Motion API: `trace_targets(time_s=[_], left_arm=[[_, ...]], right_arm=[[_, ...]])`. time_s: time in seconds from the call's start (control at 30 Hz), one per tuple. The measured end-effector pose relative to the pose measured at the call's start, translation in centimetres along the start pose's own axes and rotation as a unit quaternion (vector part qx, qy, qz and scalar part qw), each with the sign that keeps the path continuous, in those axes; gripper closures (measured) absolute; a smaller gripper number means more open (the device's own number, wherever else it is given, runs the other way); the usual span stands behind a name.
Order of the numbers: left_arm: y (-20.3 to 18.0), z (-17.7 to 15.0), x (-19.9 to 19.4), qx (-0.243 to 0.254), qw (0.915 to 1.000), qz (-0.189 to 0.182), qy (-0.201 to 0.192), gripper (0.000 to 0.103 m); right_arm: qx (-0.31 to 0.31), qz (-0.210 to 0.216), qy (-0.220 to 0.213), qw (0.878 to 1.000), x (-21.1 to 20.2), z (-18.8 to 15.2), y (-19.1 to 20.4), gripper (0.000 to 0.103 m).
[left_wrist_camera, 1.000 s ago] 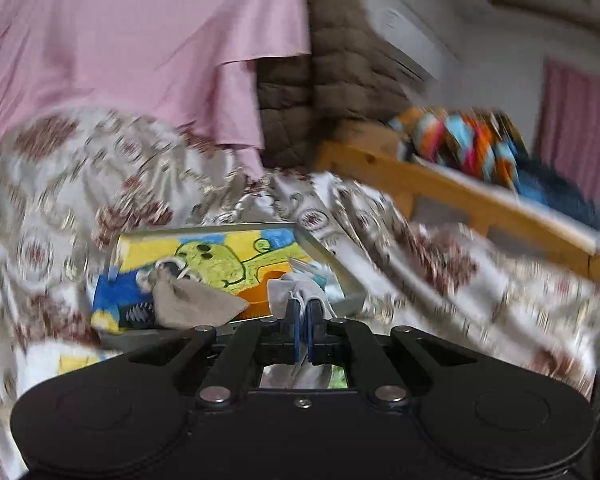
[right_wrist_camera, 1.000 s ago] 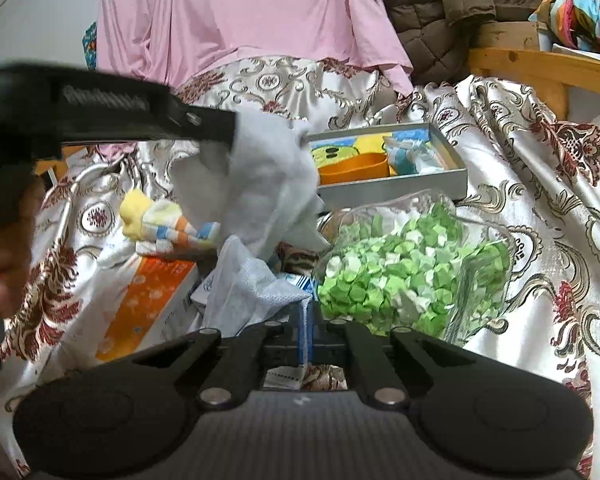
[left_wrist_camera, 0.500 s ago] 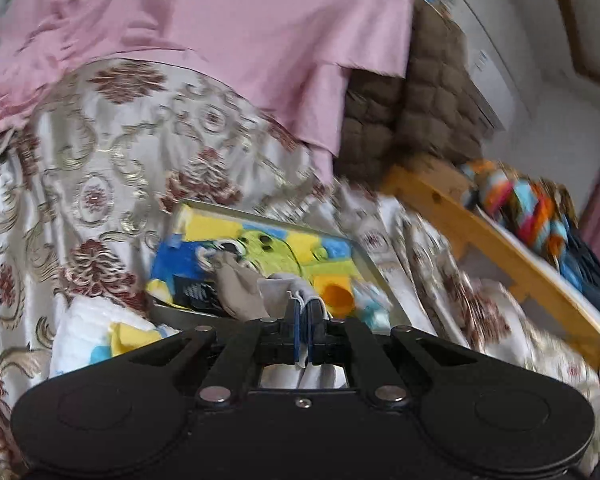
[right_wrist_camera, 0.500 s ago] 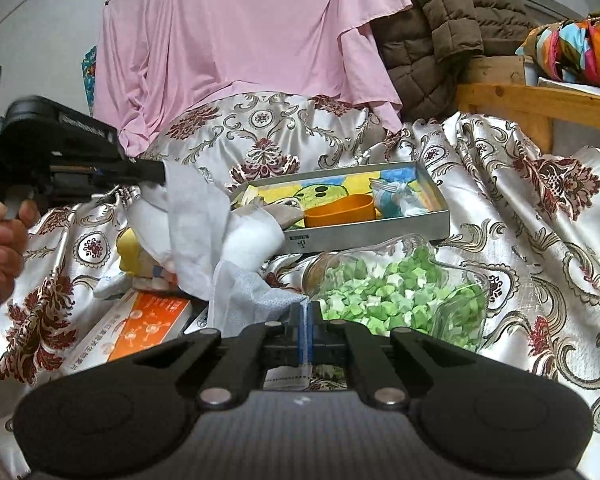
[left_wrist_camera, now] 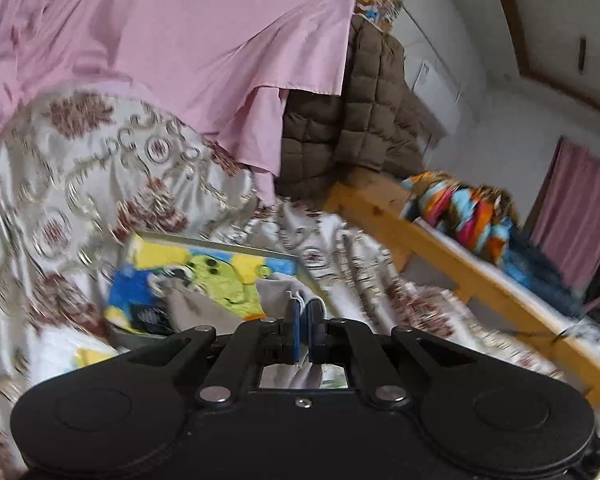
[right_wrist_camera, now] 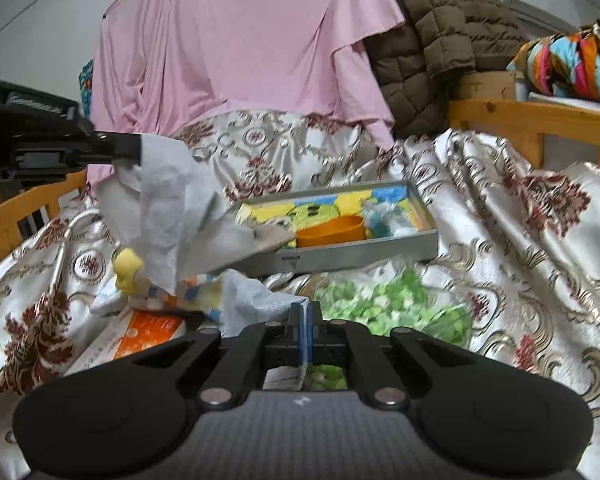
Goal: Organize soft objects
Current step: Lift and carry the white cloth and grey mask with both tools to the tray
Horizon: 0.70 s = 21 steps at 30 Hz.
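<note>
My left gripper (left_wrist_camera: 305, 309) is shut on a white crumpled cloth (right_wrist_camera: 168, 200). In the right wrist view it (right_wrist_camera: 135, 148) hangs at the left, above the bed, and the cloth's lower end trails to the left corner of the grey tray (right_wrist_camera: 360, 256). The tray has a cartoon picture inside and holds a beige cloth (right_wrist_camera: 274, 236), an orange bowl (right_wrist_camera: 332, 232) and a clear packet (right_wrist_camera: 384, 220). My right gripper (right_wrist_camera: 305, 316) is shut low over the bed. A white dotted cloth (right_wrist_camera: 256, 300) lies against its left finger; I cannot tell if it is pinched.
A clear bag of green and white bits (right_wrist_camera: 380, 300) lies in front of the tray. A yellow striped sock (right_wrist_camera: 130, 270) and an orange box (right_wrist_camera: 148, 332) lie at the left. Pink fabric (right_wrist_camera: 240, 40) and a brown jacket (right_wrist_camera: 432, 28) hang behind; a wooden rail (right_wrist_camera: 532, 116) runs at the right.
In the right wrist view my left gripper has drawn back to the left and risen, pulling the white cloth with it. The right gripper stays shut in about the same place.
</note>
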<state>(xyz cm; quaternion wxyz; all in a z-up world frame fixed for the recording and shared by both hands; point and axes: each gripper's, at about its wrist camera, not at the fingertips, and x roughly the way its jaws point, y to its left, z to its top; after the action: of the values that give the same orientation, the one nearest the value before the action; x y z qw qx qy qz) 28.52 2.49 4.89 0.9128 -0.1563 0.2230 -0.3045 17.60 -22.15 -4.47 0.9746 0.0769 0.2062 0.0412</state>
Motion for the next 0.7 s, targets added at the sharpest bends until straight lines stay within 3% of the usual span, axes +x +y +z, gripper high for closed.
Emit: trace_targets(time_s=[0.07, 0.13, 0.2, 0.3, 0.37, 0.47, 0.5, 0.63, 0.7], left_arm=[[0.3, -0.1, 0.3, -0.007, 0.9999, 0.005, 0.014, 0.100], [0.3, -0.5, 1.0, 0.018, 0.9984, 0.039, 0.036, 0.100], [0.3, -1.2, 2.0, 0.045, 0.9934, 0.077, 0.072, 0.100], [0.6, -2.3, 3.2, 0.091, 0.9838, 0.122, 0.095, 0.100], [0.6, -2.8, 3.5, 0.141, 0.9720, 0.165, 0.091, 0.099], [0.0, -4.0, 4.4, 0.252, 0.9369, 0.227, 0.084, 0.097], [0.1, -4.2, 4.7, 0.266, 0.9313, 0.233, 0.089, 0.097], [1.0, -4.2, 5.1, 0.240, 0.9385, 0.229, 0.096, 0.097], [1.4, -3.6, 4.7, 0.207, 0.9495, 0.222, 0.079, 0.099]], right_arm=[[0.005, -0.004, -0.006, 1.000, -0.2, 0.3, -0.3, 0.101], [0.009, -0.009, -0.010, 1.000, -0.3, 0.5, -0.6, 0.101], [0.013, -0.013, -0.011, 1.000, -0.3, 0.6, -0.9, 0.101], [0.016, -0.017, -0.009, 1.000, -0.2, 0.6, -1.1, 0.101], [0.016, -0.015, -0.005, 1.000, -0.1, 0.6, -1.1, 0.101], [0.014, -0.011, 0.001, 1.000, 0.1, 0.5, -1.0, 0.101], [0.014, -0.009, 0.002, 1.000, 0.1, 0.5, -0.9, 0.101], [0.016, -0.005, 0.010, 1.000, 0.3, 0.3, -0.9, 0.101], [0.015, -0.004, 0.013, 1.000, 0.5, 0.3, -0.9, 0.101]])
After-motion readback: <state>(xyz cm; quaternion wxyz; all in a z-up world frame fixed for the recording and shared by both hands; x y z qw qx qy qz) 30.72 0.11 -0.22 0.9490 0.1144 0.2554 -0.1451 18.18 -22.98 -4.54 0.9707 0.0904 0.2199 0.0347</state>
